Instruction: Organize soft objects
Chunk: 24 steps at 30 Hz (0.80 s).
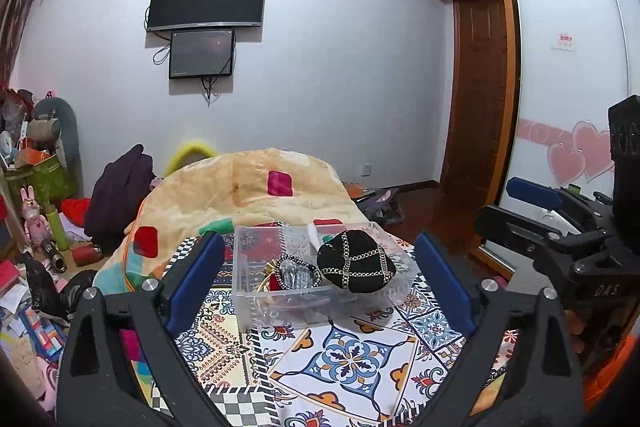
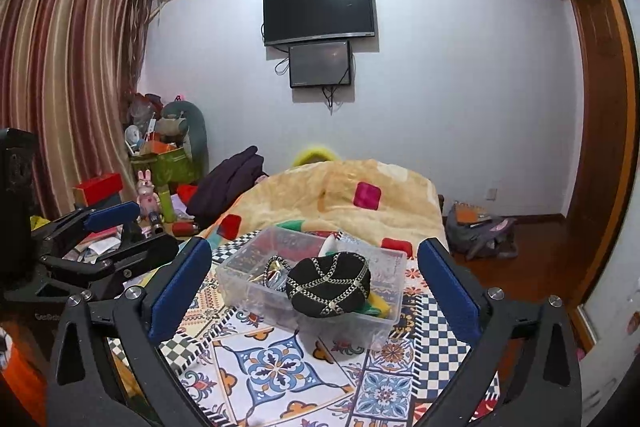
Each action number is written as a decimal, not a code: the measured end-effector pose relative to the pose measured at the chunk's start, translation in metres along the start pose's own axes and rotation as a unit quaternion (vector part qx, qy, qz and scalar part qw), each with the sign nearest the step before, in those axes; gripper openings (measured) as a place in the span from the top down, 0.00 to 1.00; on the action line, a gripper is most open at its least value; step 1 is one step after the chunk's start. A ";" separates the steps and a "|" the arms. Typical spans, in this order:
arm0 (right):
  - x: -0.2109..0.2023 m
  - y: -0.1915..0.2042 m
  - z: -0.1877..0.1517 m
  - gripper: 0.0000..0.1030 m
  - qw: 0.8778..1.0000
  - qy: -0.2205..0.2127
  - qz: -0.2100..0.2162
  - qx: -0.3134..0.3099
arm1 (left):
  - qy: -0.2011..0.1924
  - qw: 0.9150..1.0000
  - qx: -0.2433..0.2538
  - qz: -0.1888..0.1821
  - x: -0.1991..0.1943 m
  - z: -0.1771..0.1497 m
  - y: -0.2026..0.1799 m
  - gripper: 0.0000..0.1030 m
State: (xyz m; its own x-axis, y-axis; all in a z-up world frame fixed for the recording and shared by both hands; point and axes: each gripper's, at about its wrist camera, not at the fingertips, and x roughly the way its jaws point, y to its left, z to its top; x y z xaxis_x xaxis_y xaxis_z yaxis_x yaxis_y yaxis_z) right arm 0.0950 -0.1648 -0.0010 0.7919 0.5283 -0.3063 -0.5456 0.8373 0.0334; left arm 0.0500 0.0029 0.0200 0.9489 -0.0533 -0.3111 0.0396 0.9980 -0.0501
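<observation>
Black cushion [image 1: 356, 262]: a plump, rounded pad of black fabric, crossed by gold chain-like lines that meet at small studs; it looks soft and slightly squashed.
Which way it lies: tilted, its long axis running roughly crosswise to the left fingers, its lower edge propped on the near rim of the clear plastic box [image 1: 256, 303].
Where it is: ahead of and between the fingertips in both wrist views, apart from them.
Other contents: a small dark chain-edged piece [image 1: 298, 271] just left of the cushion, something white [image 1: 314, 233] behind it, a bit of yellow and green [image 2: 378, 305] beside it.
Box: stands on a patterned cloth [image 1: 348, 359], with a peach blanket [image 1: 240, 187] heaped beyond.
Left gripper [image 1: 318, 281]: blue pads spread wide, holding nothing.
Right gripper [image 2: 314, 291]: likewise wide apart, nothing between its fingers.
</observation>
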 end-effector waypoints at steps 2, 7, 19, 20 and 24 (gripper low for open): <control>-0.001 -0.001 -0.002 0.00 1.000 0.001 0.000 0.001 | 0.000 1.000 -0.001 0.001 0.000 -0.001 0.001 0.06; -0.004 -0.002 -0.004 0.00 1.000 0.000 0.003 0.006 | 0.000 1.000 -0.001 0.002 0.001 -0.002 0.001 0.05; -0.006 -0.005 -0.005 0.00 1.000 0.000 0.004 0.013 | -0.003 1.000 0.001 0.006 -0.001 -0.005 0.002 0.04; -0.006 -0.005 -0.005 0.00 1.000 0.000 0.005 0.014 | -0.003 1.000 0.001 0.006 -0.001 -0.005 0.002 0.04; -0.007 -0.006 -0.004 0.00 1.000 -0.001 0.009 0.018 | -0.004 1.000 0.004 0.008 -0.001 -0.005 0.002 0.04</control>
State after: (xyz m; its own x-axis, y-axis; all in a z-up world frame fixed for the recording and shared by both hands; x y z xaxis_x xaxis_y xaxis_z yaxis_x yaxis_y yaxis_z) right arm 0.0914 -0.1742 -0.0026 0.7830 0.5432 -0.3032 -0.5494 0.8324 0.0726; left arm 0.0473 0.0043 0.0157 0.9520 -0.0372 -0.3040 0.0272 0.9989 -0.0371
